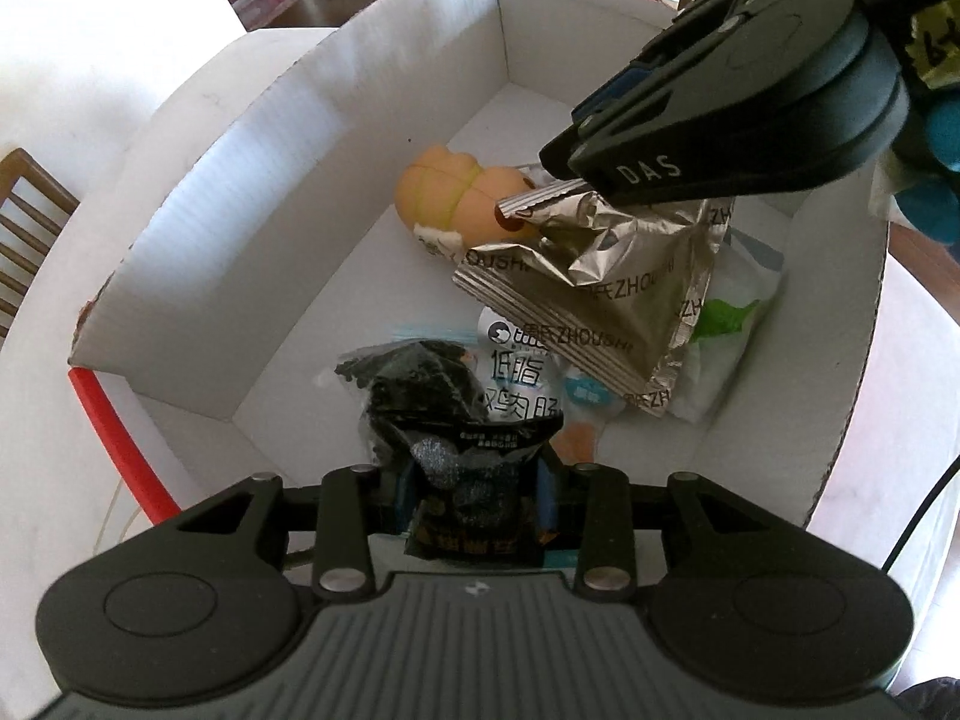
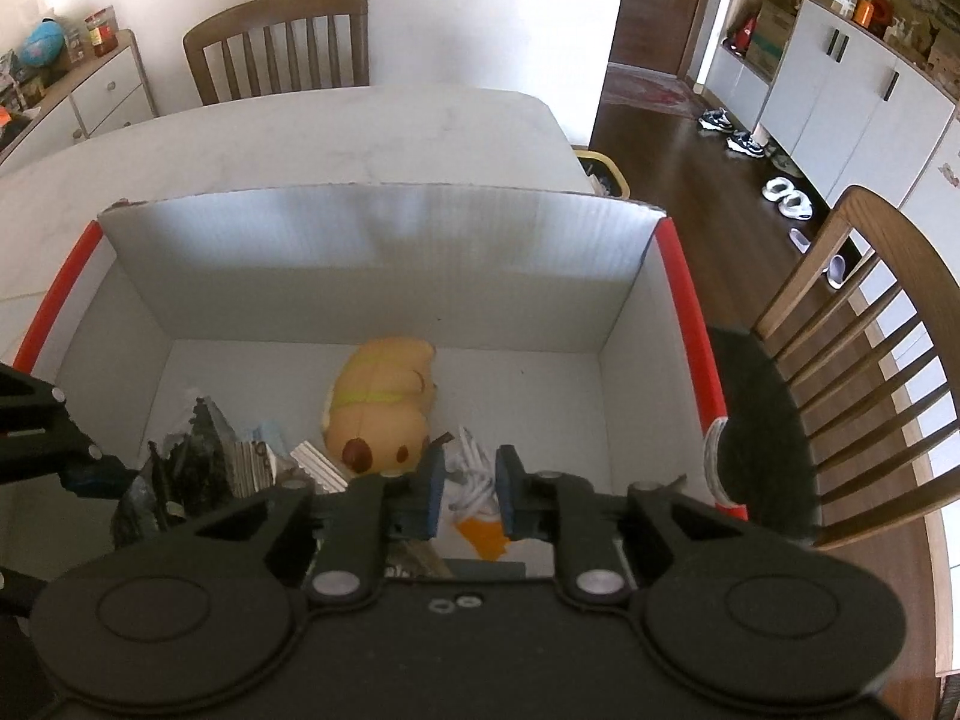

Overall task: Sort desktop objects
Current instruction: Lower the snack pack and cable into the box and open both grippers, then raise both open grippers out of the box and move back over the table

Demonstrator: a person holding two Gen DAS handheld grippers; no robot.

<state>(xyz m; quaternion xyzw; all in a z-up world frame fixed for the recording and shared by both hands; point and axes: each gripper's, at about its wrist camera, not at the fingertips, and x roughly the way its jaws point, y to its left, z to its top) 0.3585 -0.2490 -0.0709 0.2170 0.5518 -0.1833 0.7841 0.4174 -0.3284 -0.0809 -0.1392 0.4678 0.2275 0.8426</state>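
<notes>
A white marble-look table (image 2: 300, 138) is seen carrying a white corrugated box (image 2: 384, 240) with red-edged rims. Wooden slat-back chairs (image 2: 282, 48) are placed around the table, and a second chair (image 2: 870, 360) stands at its right side. A dark wooden floor (image 2: 672, 150) is shown beyond, with sneakers (image 2: 744, 141) and white slippers (image 2: 789, 195) lined up beside white cabinets (image 2: 858, 102). A low sideboard (image 2: 102, 90) loaded with jars is set against the far wall.

Inside the box, a tan plush toy (image 1: 462, 192) with a yellow-green band is laid on the floor of the box, just beside several snack packs. A white pack (image 1: 522, 384) printed with Chinese characters, partly readable as "低脂" and "鸡肉", lies below a white and green pack (image 1: 732, 312).

The right gripper (image 1: 564, 180), marked "DAS" on its finger, is seen in the left wrist view pinched onto the crimped top edge of a silver foil packet (image 1: 630, 300), which hangs over the box and is printed repeatedly with "ZHOUSHI". In its own view, a gap is shown between the blue pads (image 2: 435, 495).

The left gripper (image 1: 480, 498) is clamped on a black snack bag (image 1: 474, 468), held over the near end of the box; its small print cannot be read.
</notes>
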